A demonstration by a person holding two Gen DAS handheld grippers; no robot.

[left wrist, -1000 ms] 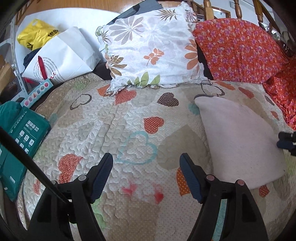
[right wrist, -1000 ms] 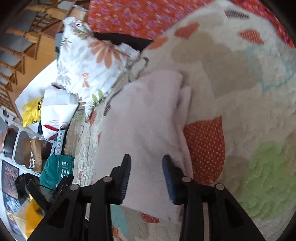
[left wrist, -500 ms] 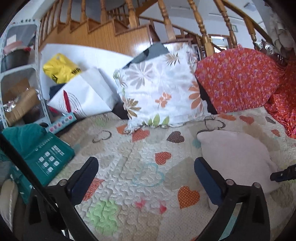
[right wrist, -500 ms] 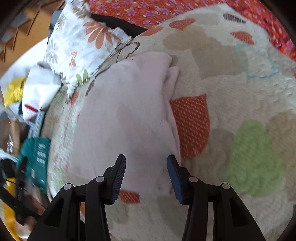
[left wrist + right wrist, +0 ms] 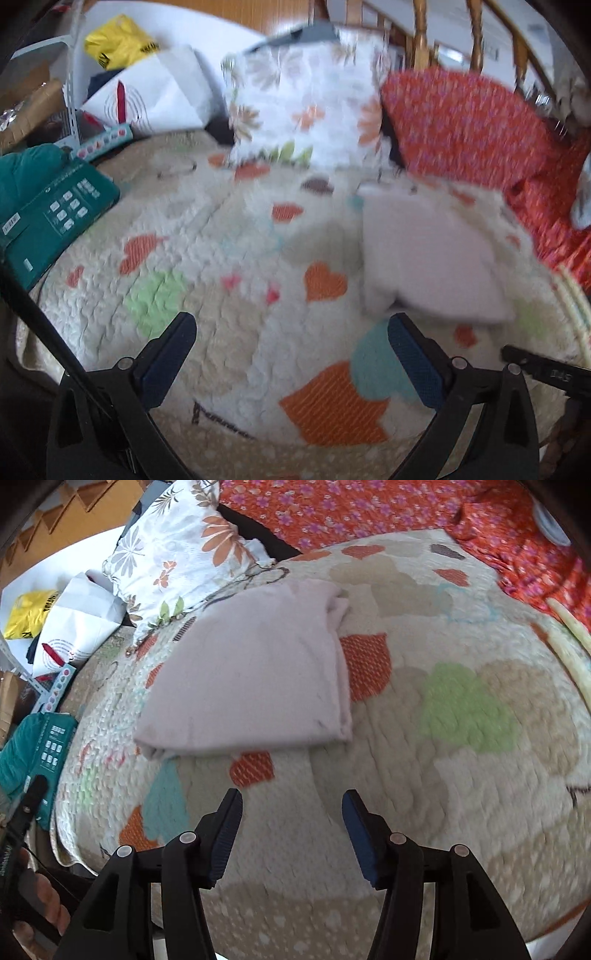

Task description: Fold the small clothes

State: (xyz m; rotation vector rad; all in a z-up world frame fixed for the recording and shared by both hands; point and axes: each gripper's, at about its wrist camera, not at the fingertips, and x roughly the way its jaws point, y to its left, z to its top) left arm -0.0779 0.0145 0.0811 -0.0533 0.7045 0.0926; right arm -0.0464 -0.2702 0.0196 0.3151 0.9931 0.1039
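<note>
Garment: the pale pink garment [image 5: 251, 679] lies folded flat on the heart-print quilt [image 5: 461, 775] of the bed, just beside the floral pillow [image 5: 184, 554]; it also shows in the left wrist view [image 5: 424, 254], blurred.
Position relative to you: it sits ahead of both sets of tongs and apart from them; neither touches it.
Left tongs [image 5: 291, 354]: jaws wide, as wide as they go here, having just finished opening; only quilt shows between them.
Right tongs [image 5: 291, 834]: jaws partly spread and just now opening further; nothing lies between them.
Expected handling: judge it light, soft and limp (a fleecy knit by the look of it); it will sag and drape when lifted, and layers may slide apart.
Fragility: none apparent; firm pinching should not harm it.
Slip risk: low, since the nap should grip the pads, but a shallow pinch may catch only the top layer.
Where to take hold: pinch the near folded edge at its two corners, one pair of tongs to each, gathering all layers.
Caution: the quilt beneath is soft too; avoid pinching it along with the garment.
</note>
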